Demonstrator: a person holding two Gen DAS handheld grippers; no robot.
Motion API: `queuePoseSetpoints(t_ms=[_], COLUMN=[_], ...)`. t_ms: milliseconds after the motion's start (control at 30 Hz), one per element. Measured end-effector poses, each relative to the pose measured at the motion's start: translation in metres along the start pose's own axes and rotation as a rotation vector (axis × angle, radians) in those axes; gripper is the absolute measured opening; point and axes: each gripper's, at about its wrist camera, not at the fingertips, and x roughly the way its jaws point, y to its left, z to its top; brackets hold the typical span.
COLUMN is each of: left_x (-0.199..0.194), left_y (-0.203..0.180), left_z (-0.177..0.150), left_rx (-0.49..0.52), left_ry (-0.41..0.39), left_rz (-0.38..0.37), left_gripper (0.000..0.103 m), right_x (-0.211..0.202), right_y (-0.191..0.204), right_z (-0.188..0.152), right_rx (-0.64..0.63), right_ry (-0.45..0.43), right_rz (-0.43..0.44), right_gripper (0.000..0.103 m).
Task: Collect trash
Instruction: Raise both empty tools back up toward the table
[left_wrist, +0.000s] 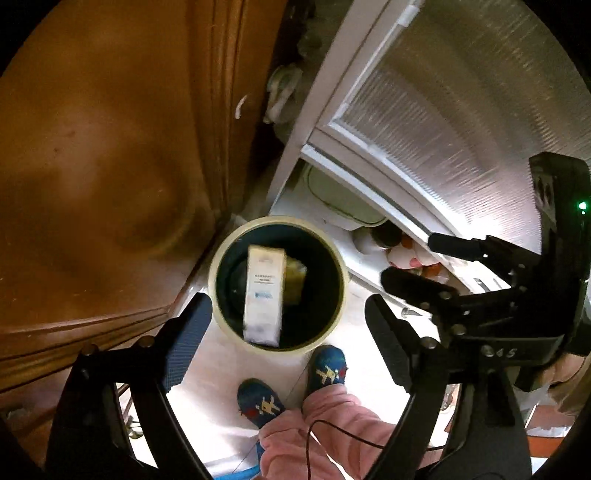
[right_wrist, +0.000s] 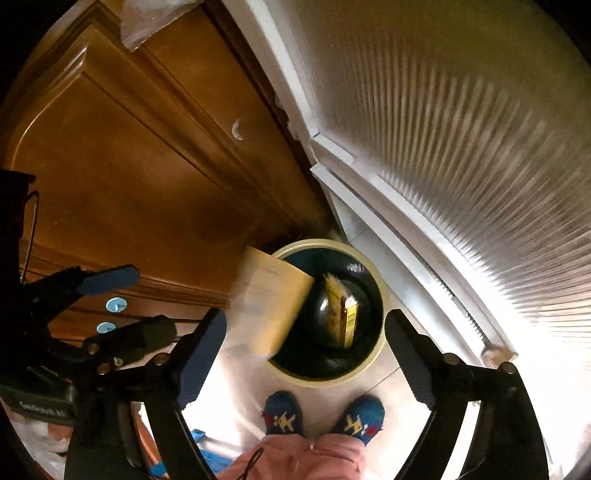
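- Landmark: the round waste bin (left_wrist: 279, 284), standing on the pale floor (left_wrist: 221, 369) just ahead of the person's blue slippers (left_wrist: 327, 369)
- Left gripper (left_wrist: 284, 343): directly above the bin's near rim, fingers spread wide, pinching nothing. A blurred white carton (left_wrist: 263, 295) lies within the bin's mouth, apparently falling
- Right gripper (right_wrist: 306, 354): above the bin's near rim, fingers spread wide, empty. A blurred tan box (right_wrist: 273, 306) overlaps the bin's left rim; whether it clears the rim cannot be told
- Step in hand, judged: releasing trash into the bin. Keep both grippers centred over the opening, jaws wide, until each item has dropped clear of the pads
- Risk, judged: the tan box may catch the rim and tip outward
- Materials: bin has a cream rim and a dark glossy liner; cartons are flat-sided cardboard; a yellow packet (right_wrist: 341, 314) stands inside the bin; the pads are dark and ribbed
- Left of the bin: brown panelled wooden cabinet (left_wrist: 110, 147). Right of it: ribbed translucent door (left_wrist: 461, 110)
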Motion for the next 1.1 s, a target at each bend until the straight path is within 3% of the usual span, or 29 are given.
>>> queuePoseSetpoints(t_ms=[233, 533, 867, 1100], left_x=[-0.016, -0.086, -0.196, -0.287], left_y=[-0.016, -0.044, -0.073, -0.095], left_z=[0.003, 0.006, -0.003, -0.003], left_rx=[0.007, 0.018, 0.017, 0.050], left_ry=[-0.002, -0.045, -0.117, -0.222], left_rz=[0.015, 0.017, -0.023, -0.068], left_gripper=[0.083, 0.083, 0.088, 0.089], right_x=[-0.018, -0.071, -0.174, -0.266], right_y=[0.000, 0.027, 0.057, 0.088], right_z=[-0.009, -0.015, -0.023, -0.029], right_rx=[0.025, 0.049, 0.040, -0.028], right_ry=[0.000, -0.053, -0.173, -0.279], right_rz=[-0.011, -0.012, 0.024, 0.071], right_gripper=[0.089, 0.089, 0.089, 0.089])
